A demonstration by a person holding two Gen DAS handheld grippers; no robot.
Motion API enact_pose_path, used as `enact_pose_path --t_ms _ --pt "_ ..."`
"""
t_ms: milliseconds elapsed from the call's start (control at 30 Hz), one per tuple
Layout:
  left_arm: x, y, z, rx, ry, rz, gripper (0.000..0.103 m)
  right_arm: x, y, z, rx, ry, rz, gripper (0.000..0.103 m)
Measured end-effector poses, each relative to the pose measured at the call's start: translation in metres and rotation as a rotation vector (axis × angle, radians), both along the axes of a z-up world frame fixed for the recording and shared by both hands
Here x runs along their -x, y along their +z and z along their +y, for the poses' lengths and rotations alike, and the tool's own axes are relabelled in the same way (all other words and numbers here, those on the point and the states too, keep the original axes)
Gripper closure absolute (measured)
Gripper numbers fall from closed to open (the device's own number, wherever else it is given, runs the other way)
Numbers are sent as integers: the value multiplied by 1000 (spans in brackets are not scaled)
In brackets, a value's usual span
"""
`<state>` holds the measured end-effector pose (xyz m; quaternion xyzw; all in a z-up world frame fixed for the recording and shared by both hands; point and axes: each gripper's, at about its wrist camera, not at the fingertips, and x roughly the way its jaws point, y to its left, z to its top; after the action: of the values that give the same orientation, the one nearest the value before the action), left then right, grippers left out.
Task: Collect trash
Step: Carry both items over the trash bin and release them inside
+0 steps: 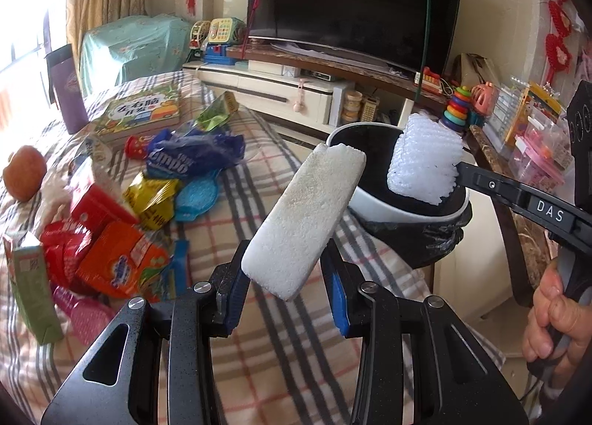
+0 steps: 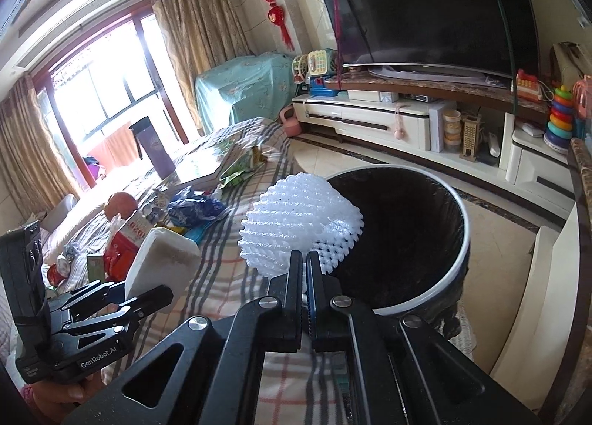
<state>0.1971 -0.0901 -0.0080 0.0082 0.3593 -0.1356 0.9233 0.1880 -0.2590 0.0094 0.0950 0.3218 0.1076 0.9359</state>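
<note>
My left gripper (image 1: 286, 277) is shut on the lower end of a white foam block (image 1: 303, 221), which tilts up toward the near rim of the trash bin (image 1: 373, 212). The bin is white with a black bag liner. My right gripper (image 2: 305, 258) is shut on a white foam fruit net (image 2: 299, 225), and the net hangs over the bin's left rim (image 2: 444, 284). In the left wrist view, the right gripper (image 1: 458, 166) comes in from the right with the net (image 1: 425, 162) above the bin's opening. The right wrist view shows the left gripper (image 2: 148, 295) with the block (image 2: 162, 258).
Several wrappers and cartons lie on the plaid tablecloth (image 1: 259, 173): a blue bag (image 1: 192, 155), a yellow wrapper (image 1: 151, 199), an orange box (image 1: 118, 262), a green carton (image 1: 31, 284). A book (image 1: 140, 112) and a round fruit (image 1: 24, 173) sit farther left. A marble-topped counter (image 1: 518, 225) stands right of the bin.
</note>
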Motion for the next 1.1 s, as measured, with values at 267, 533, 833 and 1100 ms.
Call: enact_pose_path --t_ms 267,533,833,1100 --pt "-24 7 -33 -20 -52 4 67 -12 -9 -23 -6 -44 25 101" --pt "-47 11 -67 -36 -101 14 67 -20 -12 -41 -19 -71 44 101" --pt "-63 10 -93 -49 -149 37 67 -26 -16 -55 -27 -89 64 101" --pt "-76 7 -109 -52 -162 61 64 -30 -19 -57 -19 -97 82 100"
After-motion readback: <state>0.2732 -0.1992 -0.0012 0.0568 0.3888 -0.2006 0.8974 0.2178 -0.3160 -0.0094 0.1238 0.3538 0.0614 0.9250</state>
